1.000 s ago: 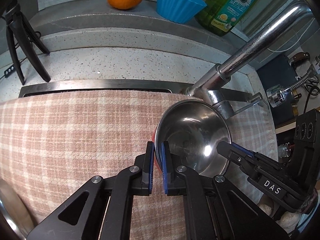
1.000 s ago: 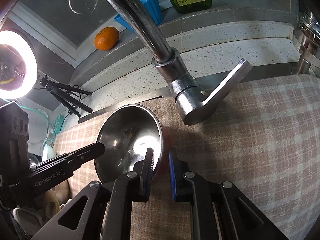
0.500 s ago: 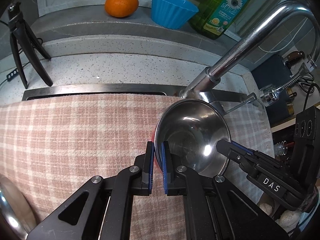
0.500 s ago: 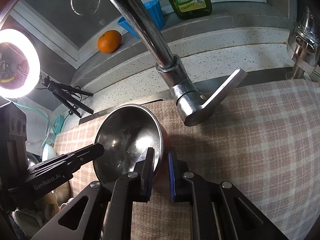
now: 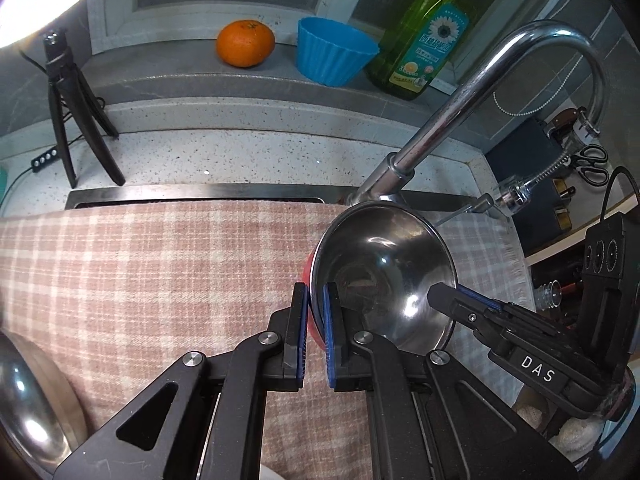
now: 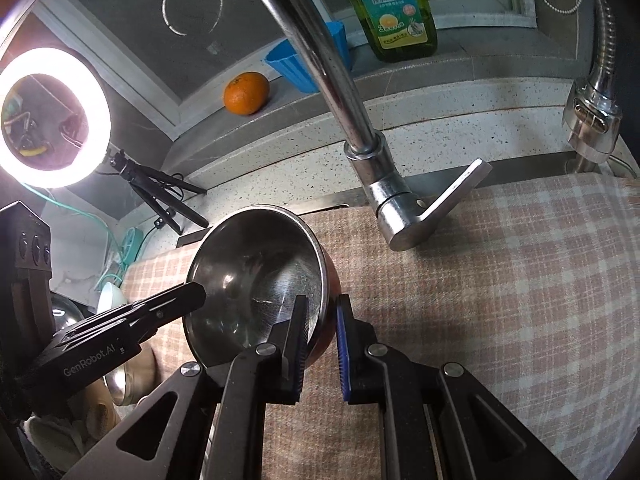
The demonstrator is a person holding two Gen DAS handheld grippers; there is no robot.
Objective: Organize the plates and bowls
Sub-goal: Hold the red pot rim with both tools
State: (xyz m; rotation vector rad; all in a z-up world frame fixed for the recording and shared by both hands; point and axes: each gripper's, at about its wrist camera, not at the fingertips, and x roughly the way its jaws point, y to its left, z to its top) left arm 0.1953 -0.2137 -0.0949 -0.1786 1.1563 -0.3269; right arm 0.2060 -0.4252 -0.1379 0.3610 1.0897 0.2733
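Note:
A steel bowl [image 5: 384,272] with a red outside hangs above the plaid cloth [image 5: 160,272], held by both grippers. My left gripper [image 5: 315,294] is shut on its left rim, one pad inside and one on the red wall. The right gripper [image 5: 442,294] reaches in from the right onto the opposite rim. In the right wrist view the same bowl [image 6: 256,276] is tilted, my right gripper [image 6: 322,306] is shut on its near rim, and the left gripper [image 6: 196,292] clamps the far left edge. A second steel bowl [image 5: 28,400] lies at the lower left.
A chrome faucet [image 5: 448,120] with its lever [image 6: 444,200] rises just behind the bowl. On the sill stand an orange [image 5: 245,43], a blue cup [image 5: 334,51] and a green soap bottle [image 5: 424,40]. A tripod [image 5: 76,100] and ring light [image 6: 52,116] are left.
Both grippers have risen together with the bowl still clamped between them; the cloth and faucet base sit lower in view and more of the sill shows.

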